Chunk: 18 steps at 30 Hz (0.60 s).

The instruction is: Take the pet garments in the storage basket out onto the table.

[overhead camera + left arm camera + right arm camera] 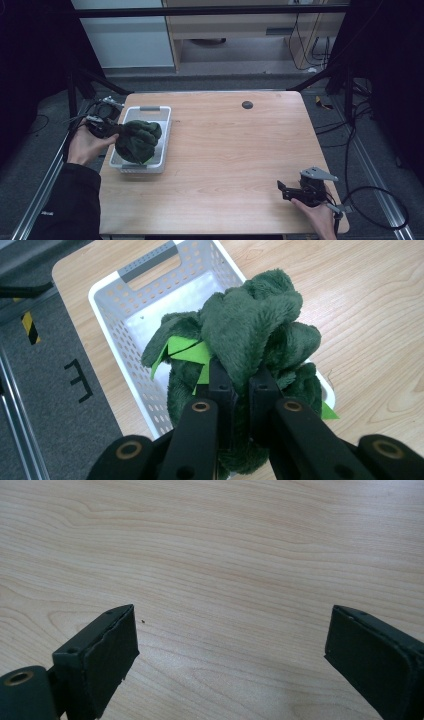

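A dark green plush toy (139,140) with bright green felt leaves (189,351) hangs just above a white perforated basket (162,131) at the table's left side. My left gripper (118,131) is shut on the plush; its black jaws pinch a fold of the fabric (240,385), and a hand holds it from the left edge. The basket's bare floor (150,310) shows beneath the toy. Near the front right corner my right gripper (283,189) stands open above bare wood, its two pads (107,650) far apart with nothing between them.
The wooden table (235,150) has a small dark round cap (247,104) near its far edge. A grey handle (148,262) caps the basket's far end. Black cables (375,200) trail off the right edge. Grey floor (45,390) lies past the table's left edge.
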### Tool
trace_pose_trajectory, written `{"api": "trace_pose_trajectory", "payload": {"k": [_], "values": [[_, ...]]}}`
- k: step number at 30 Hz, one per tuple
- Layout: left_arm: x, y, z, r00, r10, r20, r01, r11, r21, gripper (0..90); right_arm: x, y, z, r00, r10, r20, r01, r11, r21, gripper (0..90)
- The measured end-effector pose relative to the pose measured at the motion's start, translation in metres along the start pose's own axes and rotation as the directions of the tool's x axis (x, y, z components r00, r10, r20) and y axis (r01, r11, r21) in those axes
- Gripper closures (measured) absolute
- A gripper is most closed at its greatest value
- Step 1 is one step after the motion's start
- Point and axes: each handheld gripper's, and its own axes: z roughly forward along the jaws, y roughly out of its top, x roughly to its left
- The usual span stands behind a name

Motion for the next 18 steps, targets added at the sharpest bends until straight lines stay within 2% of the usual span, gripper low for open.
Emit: {"api": "trace_pose_trajectory", "payload": {"k": [10, 18], "values": [[-0.008, 0.005, -0.016, 0.9995, 0.031, 0.004, -0.031, 0.9993, -0.02, 84.7, 0.0, 0.0, 0.0, 1.0, -0.001, 0.0, 0.001, 1.0, -0.001, 6.8], [-0.021, 0.01, -0.032, 0.9957, 0.092, 0.006, -0.092, 0.9953, -0.028, 84.7, 0.001, 0.0, 0.0, 1.0, -0.001, -0.003, 0.001, 1.0, 0.003, 6.7]]}}
